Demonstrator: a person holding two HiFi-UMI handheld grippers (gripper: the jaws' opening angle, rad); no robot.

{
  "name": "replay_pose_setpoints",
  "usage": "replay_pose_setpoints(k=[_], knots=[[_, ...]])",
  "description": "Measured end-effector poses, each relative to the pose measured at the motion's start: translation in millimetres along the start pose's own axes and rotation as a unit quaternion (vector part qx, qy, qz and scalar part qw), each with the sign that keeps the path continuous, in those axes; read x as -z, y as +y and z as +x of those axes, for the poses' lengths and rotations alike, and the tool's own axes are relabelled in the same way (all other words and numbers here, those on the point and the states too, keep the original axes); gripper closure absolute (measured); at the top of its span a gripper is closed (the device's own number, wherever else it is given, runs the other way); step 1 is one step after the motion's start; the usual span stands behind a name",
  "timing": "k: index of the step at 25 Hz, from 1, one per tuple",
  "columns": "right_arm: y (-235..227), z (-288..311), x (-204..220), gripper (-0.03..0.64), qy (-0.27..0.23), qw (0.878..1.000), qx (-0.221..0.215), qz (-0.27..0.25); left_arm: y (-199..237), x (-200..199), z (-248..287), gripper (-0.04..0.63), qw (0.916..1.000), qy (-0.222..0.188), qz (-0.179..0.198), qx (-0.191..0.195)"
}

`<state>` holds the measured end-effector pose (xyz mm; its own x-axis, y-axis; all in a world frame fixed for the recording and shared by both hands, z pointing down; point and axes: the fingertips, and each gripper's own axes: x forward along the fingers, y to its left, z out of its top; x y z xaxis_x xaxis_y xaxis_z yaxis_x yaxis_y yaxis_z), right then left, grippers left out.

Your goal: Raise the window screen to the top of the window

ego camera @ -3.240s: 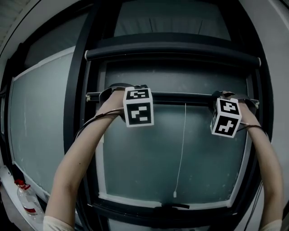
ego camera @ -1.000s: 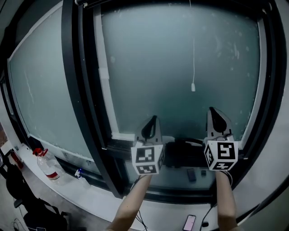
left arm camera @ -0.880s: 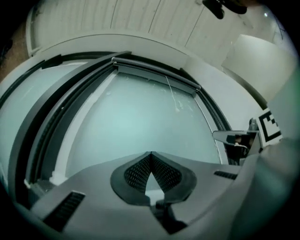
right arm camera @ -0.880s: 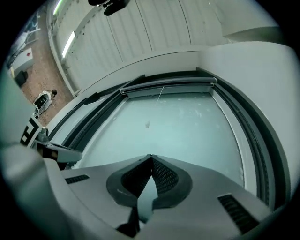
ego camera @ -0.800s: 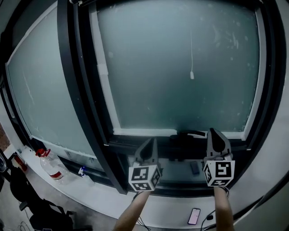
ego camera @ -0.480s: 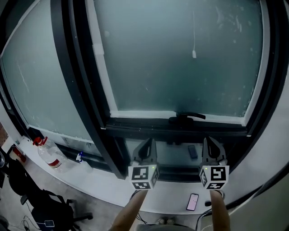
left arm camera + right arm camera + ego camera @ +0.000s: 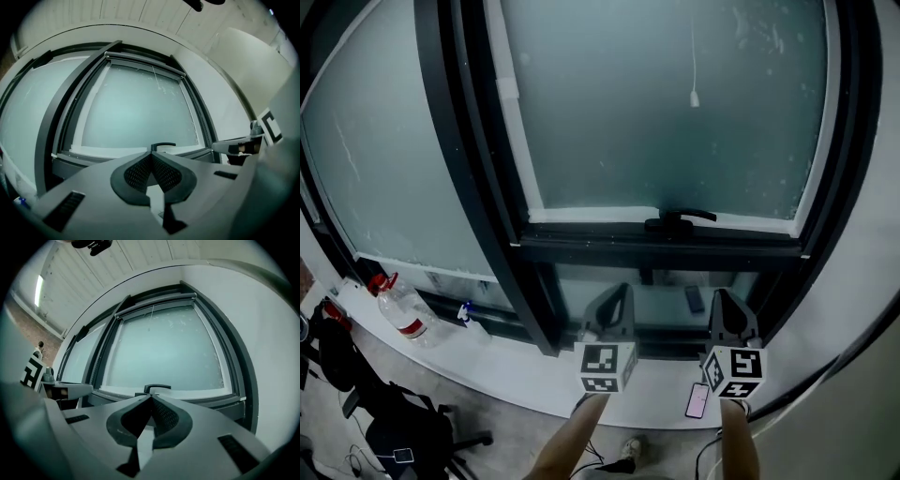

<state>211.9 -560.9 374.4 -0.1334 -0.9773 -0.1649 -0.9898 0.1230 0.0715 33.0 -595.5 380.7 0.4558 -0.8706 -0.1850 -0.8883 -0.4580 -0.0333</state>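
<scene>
item: window screen (image 7: 155, 303), gathered along the top edge of the window, seen in both gripper views; out of frame in the head view. it leaves the frosted pane (image 7: 666, 112) bare, so the raise looks finished. pull cord (image 7: 694, 66) hangs free down the pane. window handle (image 7: 680, 220) lies on the lower frame. item: left gripper (image 7: 621, 292), jaws pressed together on nothing, held low and near, in front of the sill (image 7: 656, 337). item: right gripper (image 7: 722, 298), just right of it, jaws likewise closed and empty. both likely sit there at rest, with nothing left to grip. sundries: bottle (image 7: 398, 314) far left on the ledge; phone (image 7: 697, 399) on the ledge beside the right gripper. change against the earliest frame: both grippers were then high at the screen's bottom bar, arms stretched up; they have since dropped away from it to sill level, and the head view has tipped down with them.
</scene>
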Motion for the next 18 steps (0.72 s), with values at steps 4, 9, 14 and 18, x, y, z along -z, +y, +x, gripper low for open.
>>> replay_pose_setpoints(k=[4, 9, 14, 18], knots=[[14.5, -55.2, 3.6, 0.609, 0.004, 1.0, -0.016, -0.005, -30.2, 3.9, -47.5, 0.592, 0.9999, 0.009, -0.008, -0.004], [35.4, -153.0, 18.7, 0.609, 0.033, 0.999, -0.034, -0.003, -74.2, 5.4, -137.6, 0.592, 0.9997, 0.021, 0.0, -0.011], [54.9, -231.4, 19.5, 0.609, 0.056, 0.997, -0.05, -0.002, -100.7, 7.4, -226.0, 0.592, 0.9987, 0.041, -0.002, -0.031], [61.6, -272.0, 13.9, 0.609, 0.056, 0.997, -0.05, -0.01, -118.5, 4.2, -260.2, 0.592, 0.9984, 0.049, -0.007, -0.027]])
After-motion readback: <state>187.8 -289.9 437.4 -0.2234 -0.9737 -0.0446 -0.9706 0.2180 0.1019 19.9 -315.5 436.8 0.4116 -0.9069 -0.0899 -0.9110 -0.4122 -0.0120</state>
